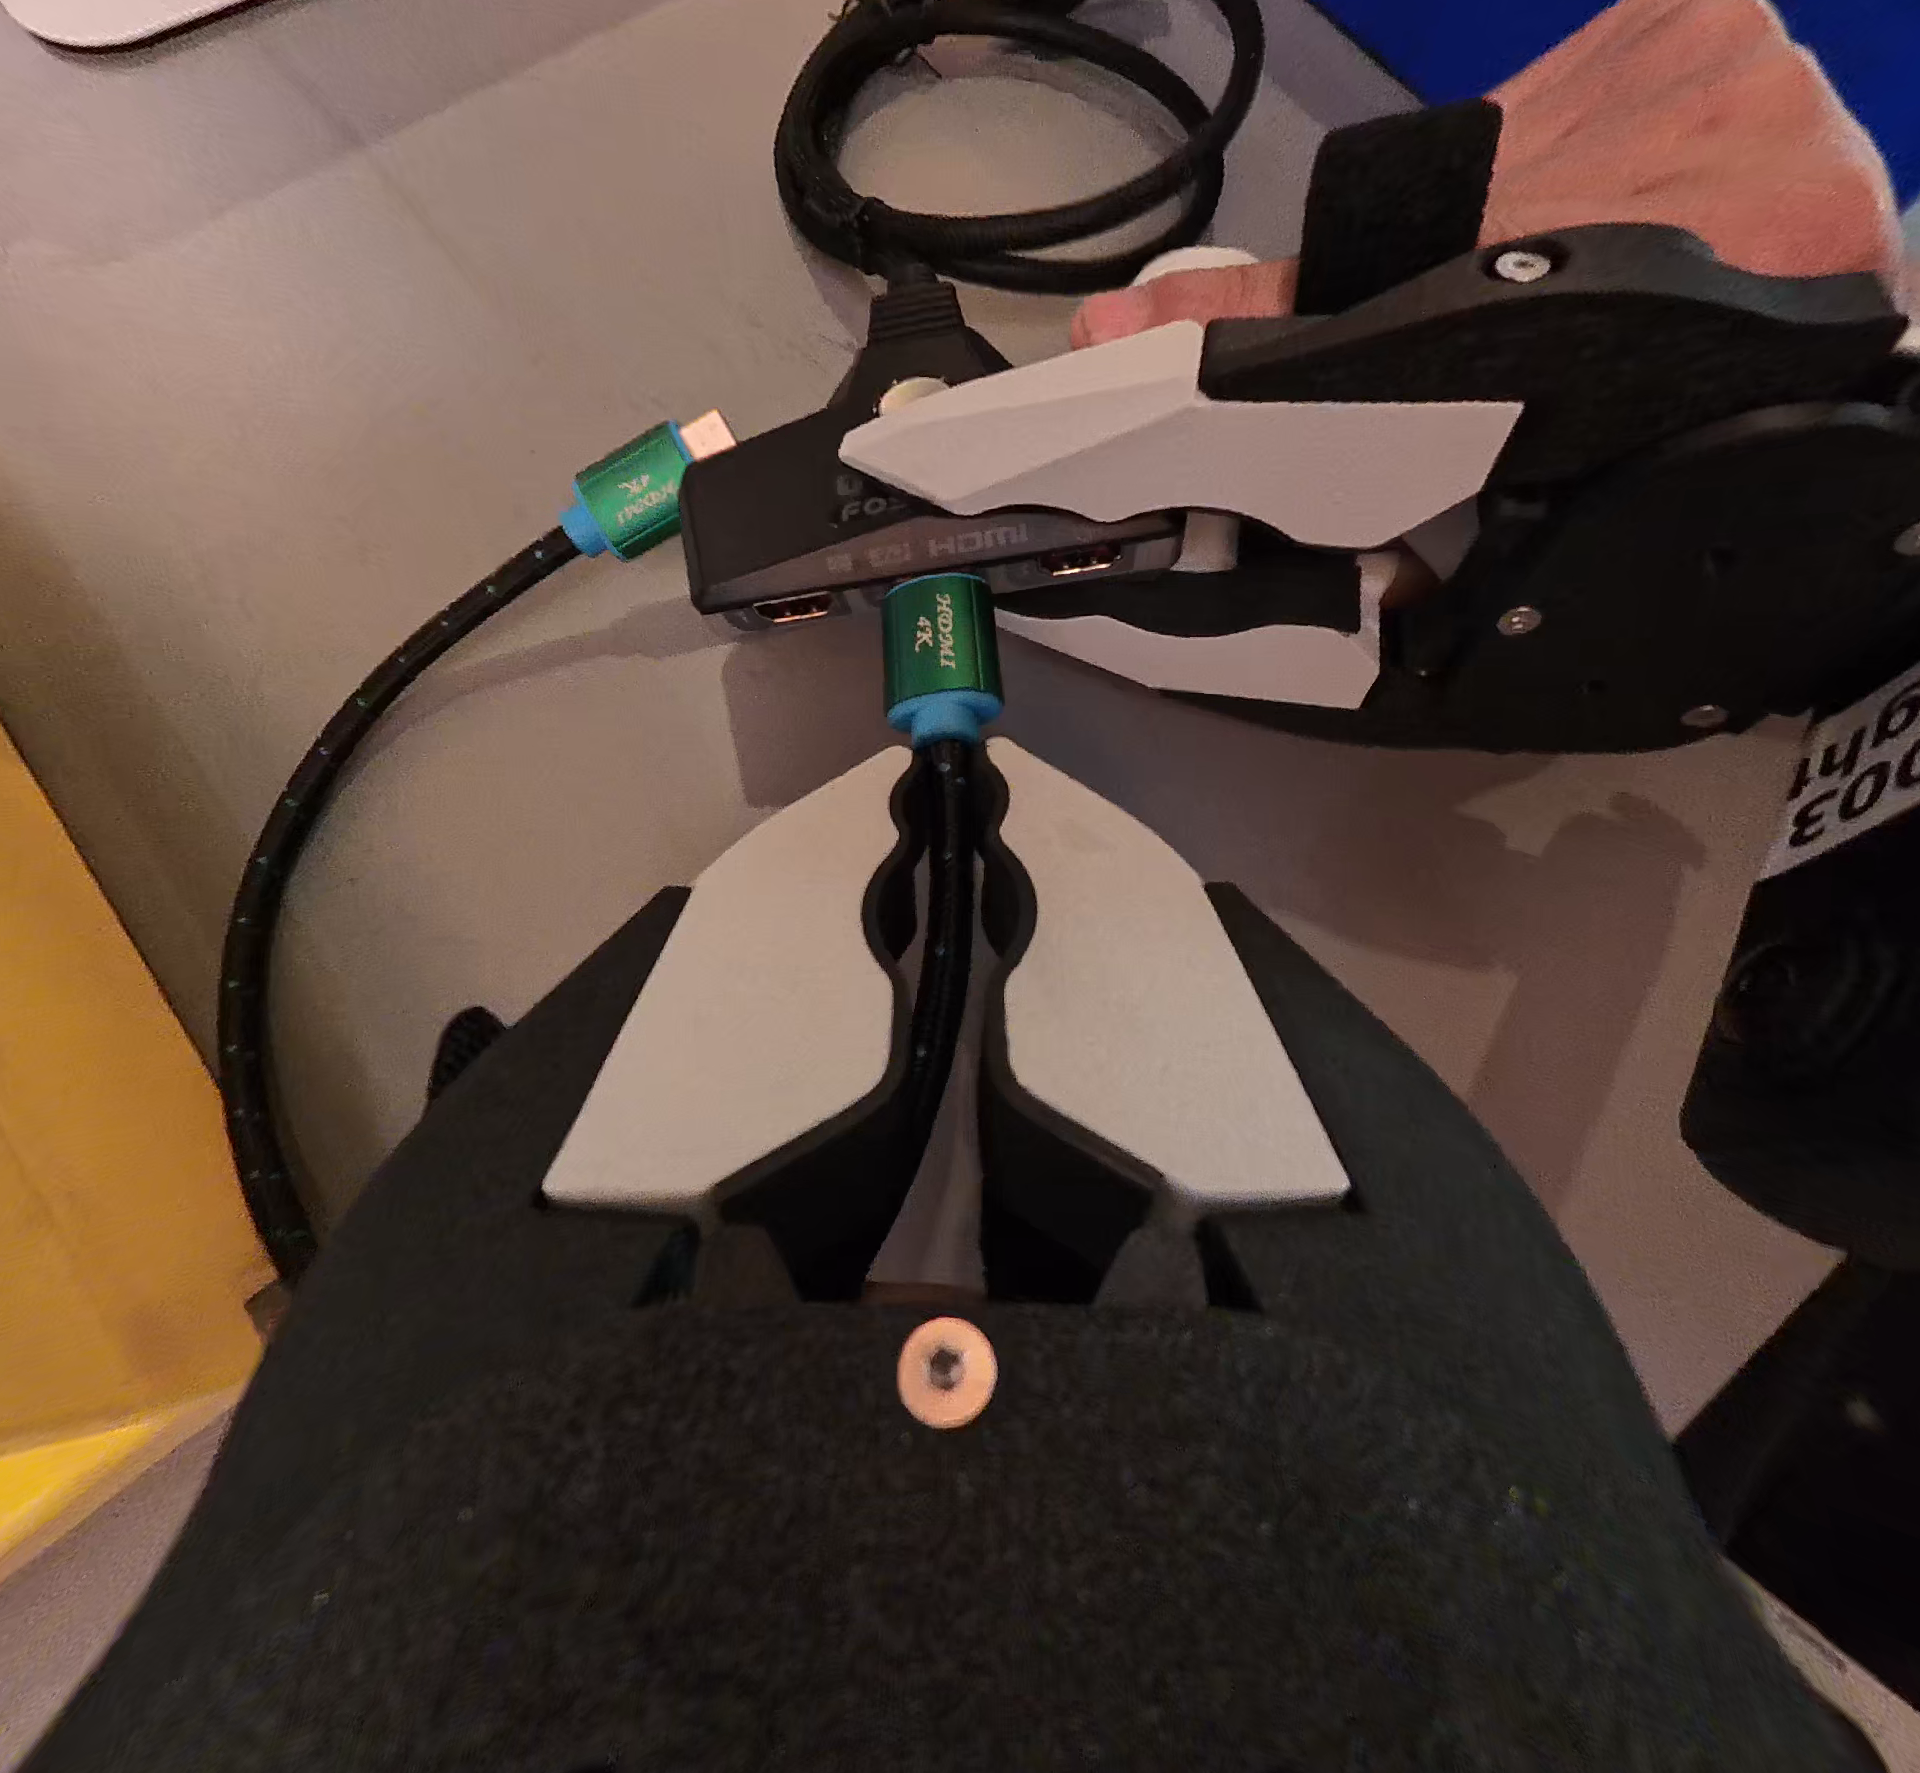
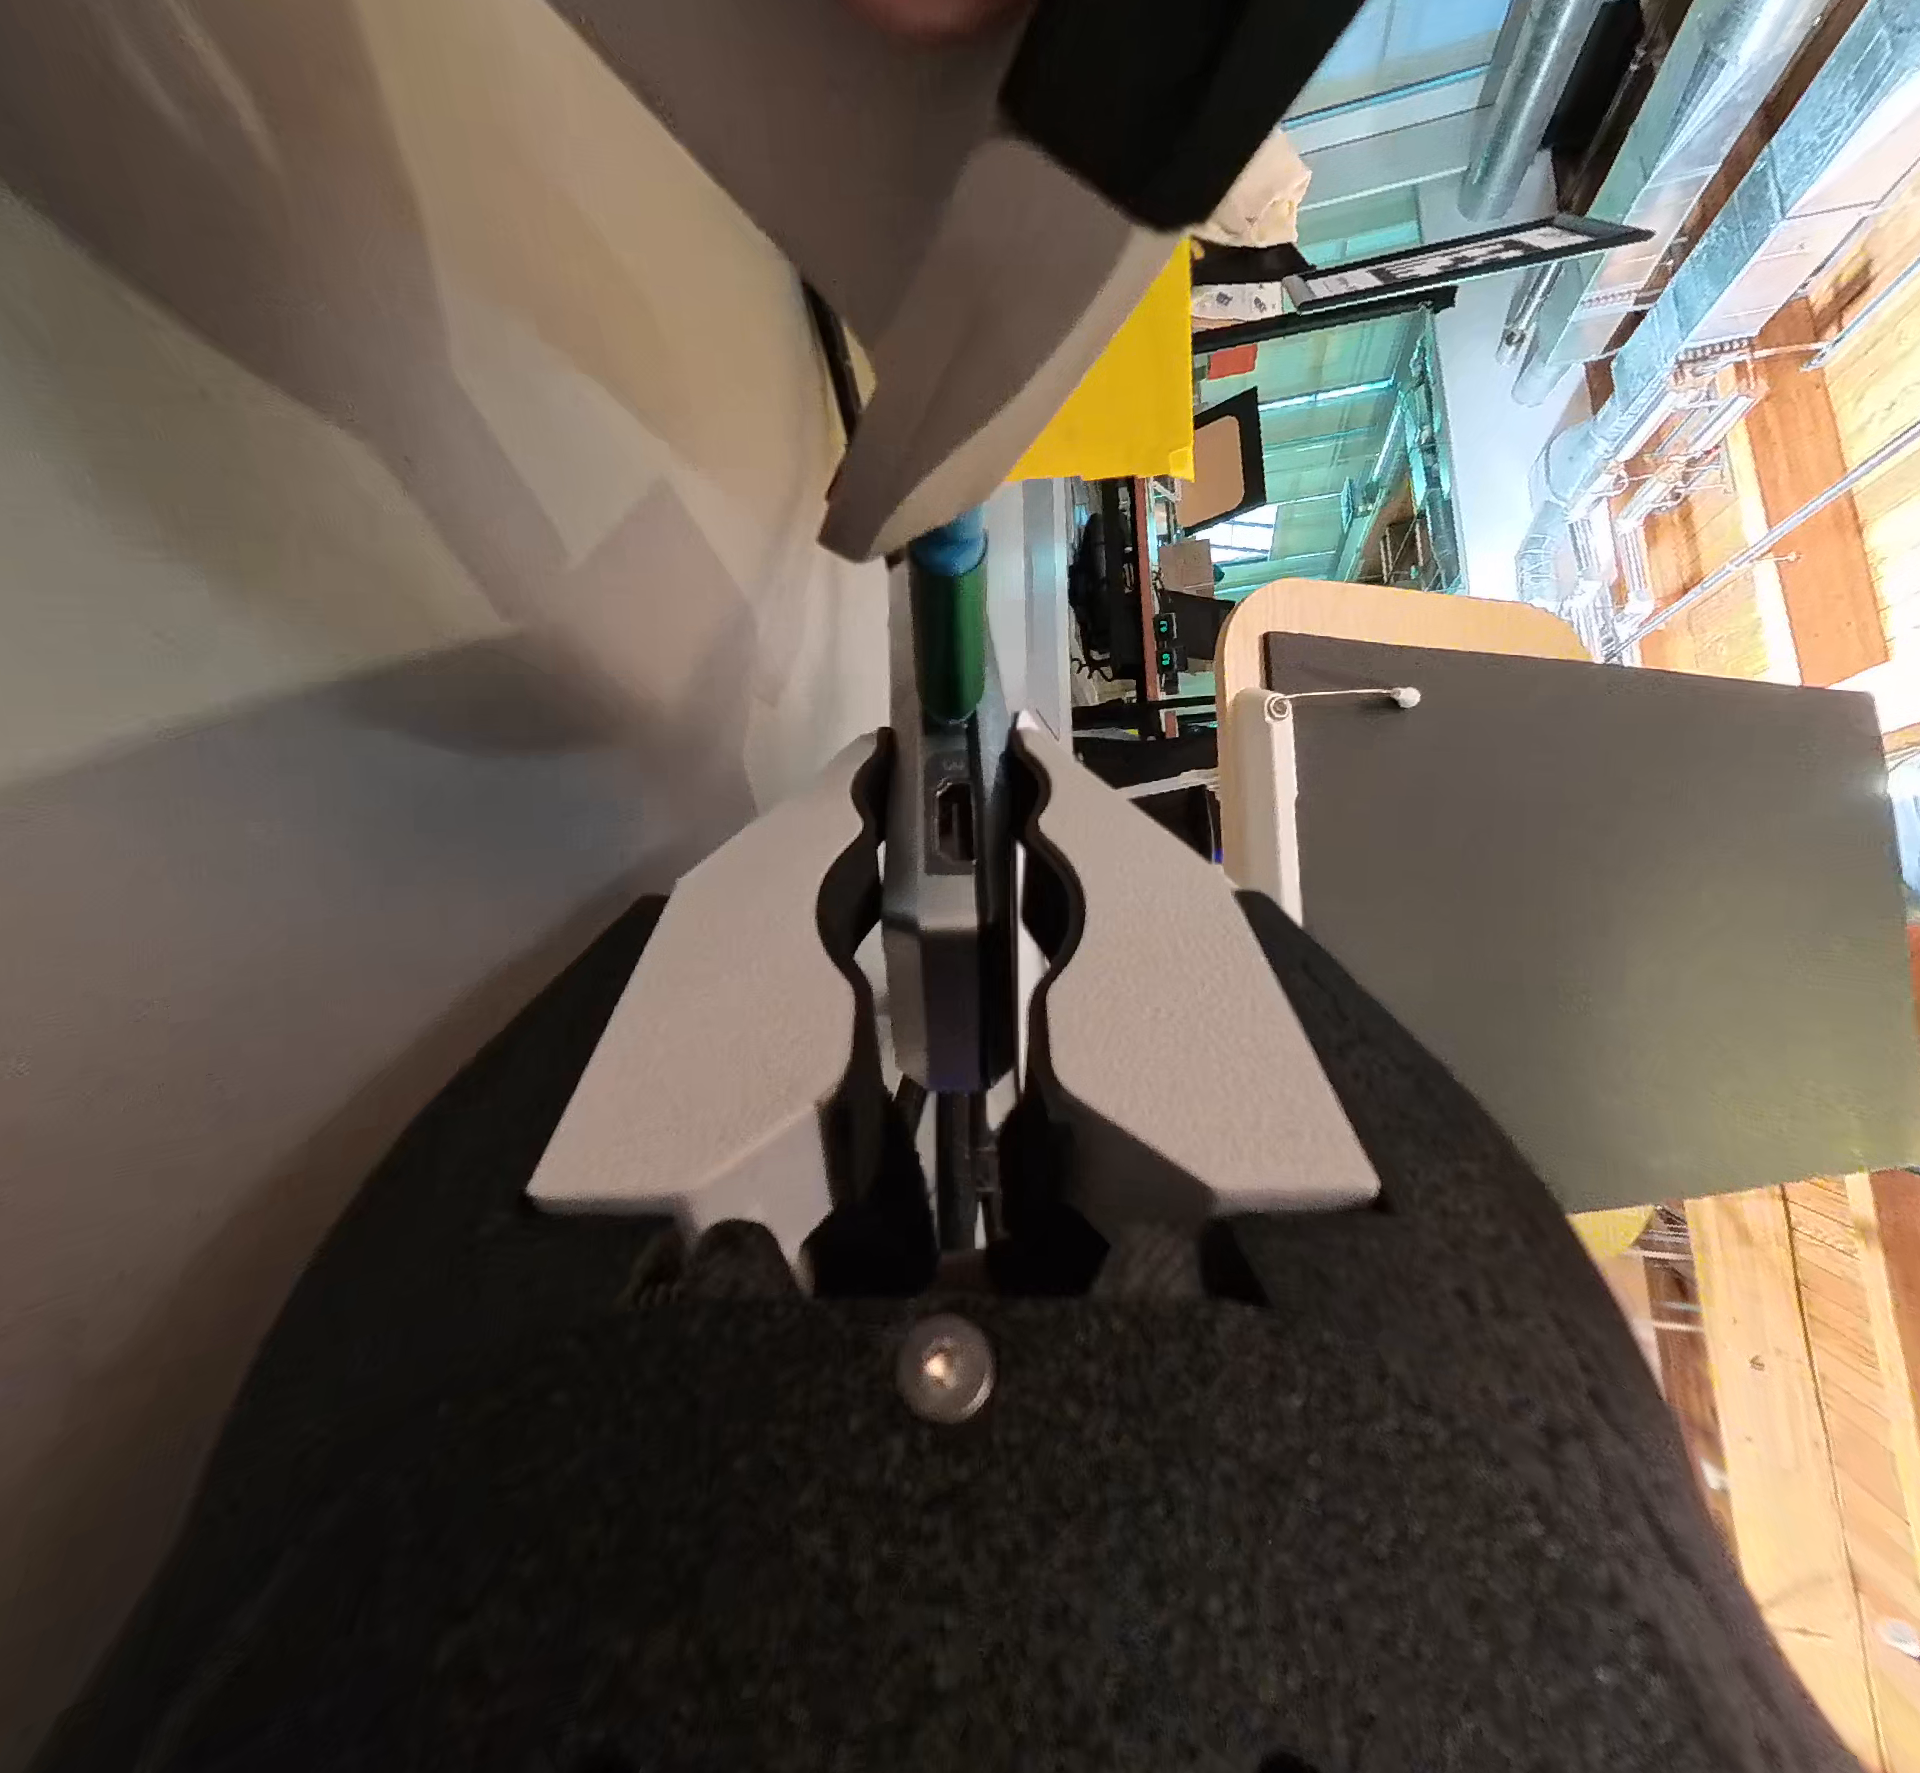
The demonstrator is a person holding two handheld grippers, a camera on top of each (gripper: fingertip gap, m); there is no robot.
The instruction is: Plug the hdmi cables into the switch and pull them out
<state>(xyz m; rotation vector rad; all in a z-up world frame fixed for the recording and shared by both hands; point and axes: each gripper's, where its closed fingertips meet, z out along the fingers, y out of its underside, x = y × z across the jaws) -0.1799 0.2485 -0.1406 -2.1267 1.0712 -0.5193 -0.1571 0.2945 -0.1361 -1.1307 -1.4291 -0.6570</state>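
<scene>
A pale grey surface (image 1: 436,289) carries the scene, with a coil of black braided cable (image 1: 1018,113) lying at its far side. The right hand-held gripper (image 1: 1039,549), white-fingered and black-bodied, is clenched flat across a small black plastic HDMI switch (image 1: 769,518), holding it just above the surface; the right wrist view shows the box pinched between the fingers, an empty port facing out. The left hand-held gripper (image 1: 948,778) is clamped on a black braided HDMI cable (image 1: 940,944) just behind its green metal plug (image 1: 935,648), which sits in the middle port of the switch. A second green plug (image 1: 634,502) rests free beside the switch's left end, unplugged. The switch looks light and rigid, likely to twist unless pinned across its flat faces. The cable is springy; a grip on the stiff plug shell or blue collar, rather than the cord, would probably transmit a straight pull better.
</scene>
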